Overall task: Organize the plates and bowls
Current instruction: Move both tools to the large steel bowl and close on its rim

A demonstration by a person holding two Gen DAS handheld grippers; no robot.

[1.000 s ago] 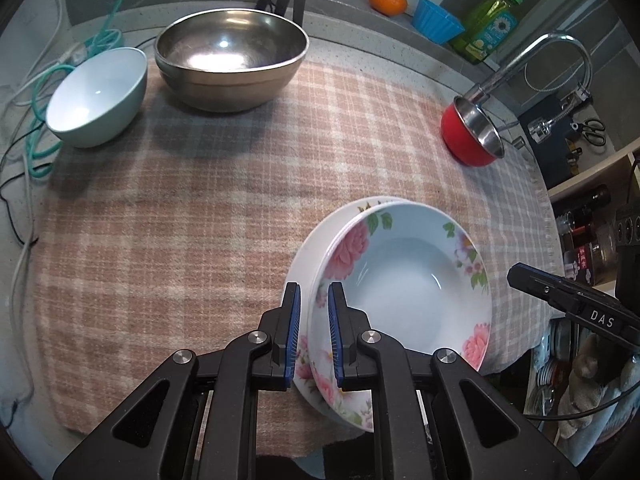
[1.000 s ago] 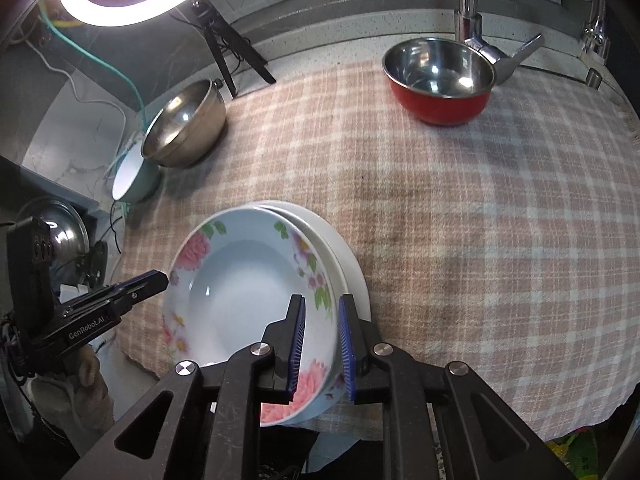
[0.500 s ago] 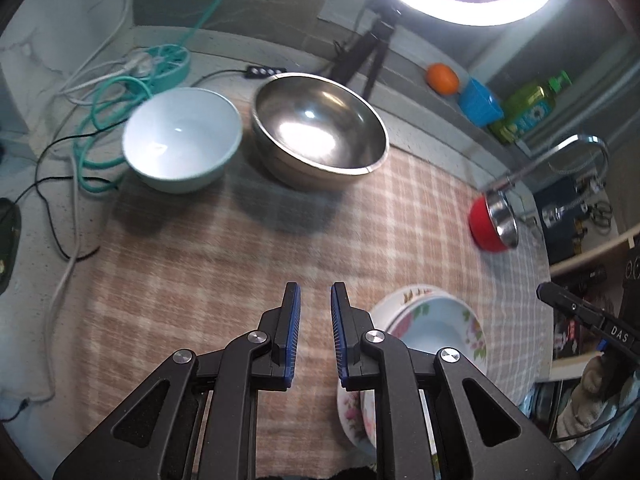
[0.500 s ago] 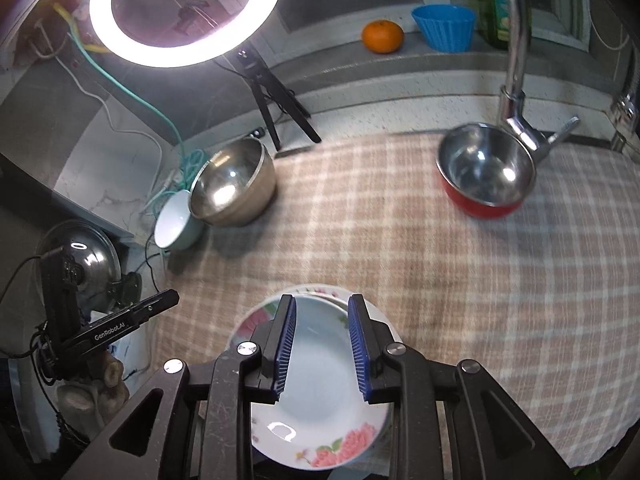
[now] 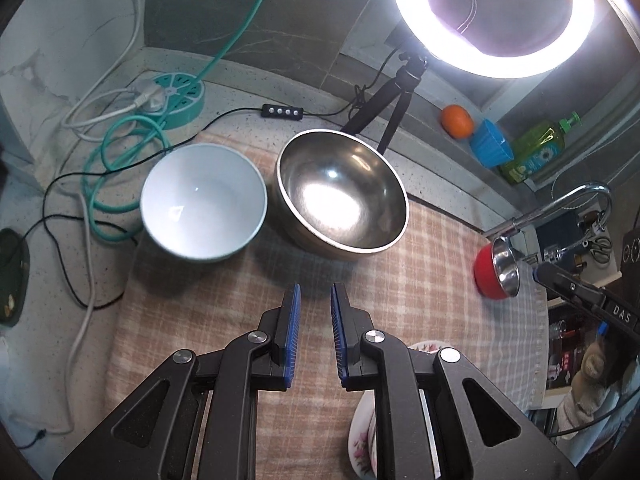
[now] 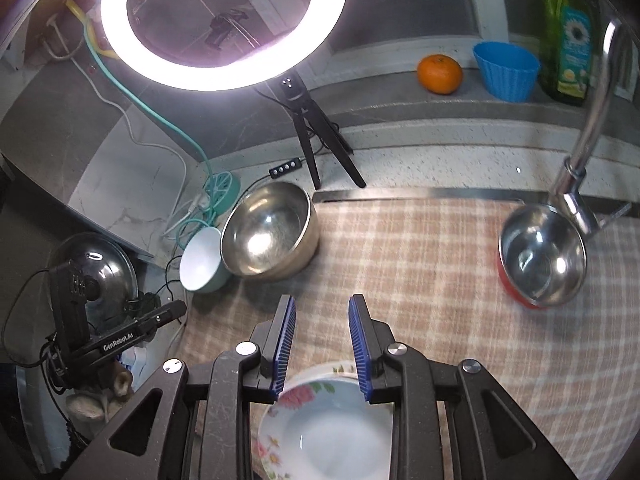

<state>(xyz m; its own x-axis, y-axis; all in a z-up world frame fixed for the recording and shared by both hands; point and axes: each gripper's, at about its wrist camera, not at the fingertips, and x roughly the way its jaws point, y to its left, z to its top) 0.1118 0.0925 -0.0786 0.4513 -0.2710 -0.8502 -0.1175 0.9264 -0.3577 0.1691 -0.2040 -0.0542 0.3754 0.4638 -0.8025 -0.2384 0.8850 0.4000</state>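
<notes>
Two stacked floral plates (image 6: 332, 432) lie on the checked cloth (image 6: 420, 280) near its front edge, just under my right gripper (image 6: 322, 304). That gripper hangs above them, open, with nothing between its blue pads. In the left wrist view only a sliver of the floral plates (image 5: 362, 440) shows behind my left gripper (image 5: 316, 292), whose pads stand a narrow gap apart and empty above the cloth. Ahead of it sit a pale white bowl (image 5: 204, 200) and a large steel bowl (image 5: 340, 192) side by side. A red bowl with a steel lining (image 6: 540, 256) stands under the tap at the right.
A ring light on a tripod (image 6: 312, 148) stands behind the steel bowl. Cables and a teal power hub (image 5: 176, 100) lie at the back left. An orange (image 6: 440, 74), a blue cup (image 6: 506, 70) and a soap bottle (image 6: 568, 44) are on the ledge. The tap (image 6: 592, 120) rises at the right.
Both grippers have let go of the floral plate's rim, risen and pulled back. The plates now lie stacked on the cloth, and the far bowls have come into fuller view.
</notes>
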